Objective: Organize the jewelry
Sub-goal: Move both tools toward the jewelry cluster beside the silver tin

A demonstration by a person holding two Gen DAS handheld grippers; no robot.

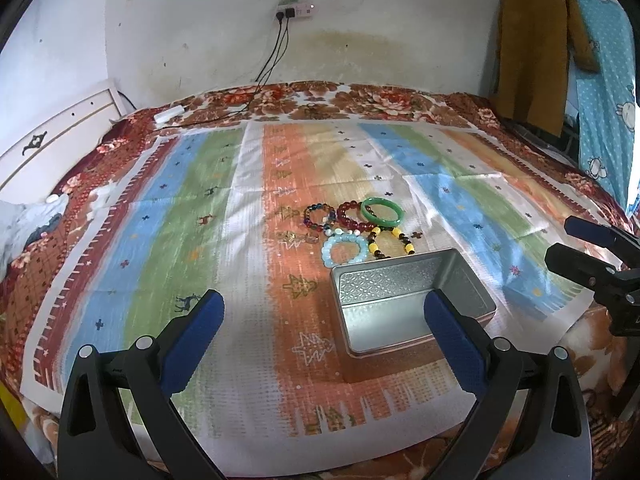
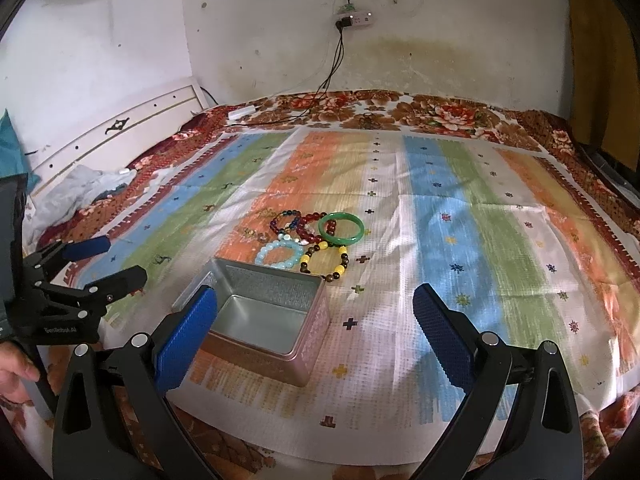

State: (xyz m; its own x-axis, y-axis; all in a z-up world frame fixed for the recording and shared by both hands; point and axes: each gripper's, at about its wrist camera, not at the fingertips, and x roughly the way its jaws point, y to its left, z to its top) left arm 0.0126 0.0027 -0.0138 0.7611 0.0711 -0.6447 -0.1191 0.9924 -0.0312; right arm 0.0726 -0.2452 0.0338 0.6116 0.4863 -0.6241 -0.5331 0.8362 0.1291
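Note:
An open, empty metal tin point(image 1: 412, 304) point(image 2: 260, 316) sits on a striped cloth. Just beyond it lies a cluster of bracelets: a green bangle point(image 1: 382, 211) point(image 2: 341, 229), a dark red bead bracelet point(image 1: 350, 216) point(image 2: 310, 226), a multicoloured bead bracelet point(image 1: 319, 218) point(image 2: 285, 222), a pale blue bead bracelet point(image 1: 345, 250) point(image 2: 280, 254) and a yellow-and-brown bead bracelet point(image 1: 394, 242) point(image 2: 326, 262). My left gripper point(image 1: 324, 312) is open and empty, near side of the tin. My right gripper point(image 2: 314, 308) is open and empty, to the tin's right. Each gripper also shows in the other's view, the right one point(image 1: 576, 240) and the left one point(image 2: 120, 260).
The striped cloth point(image 1: 200, 240) point(image 2: 480, 240) covers a bed with a floral blanket point(image 1: 360, 100). A white headboard point(image 1: 52, 144) is at the left. Cables point(image 1: 272, 60) hang from a wall socket onto the bed. Clothes point(image 1: 532, 48) hang at the right.

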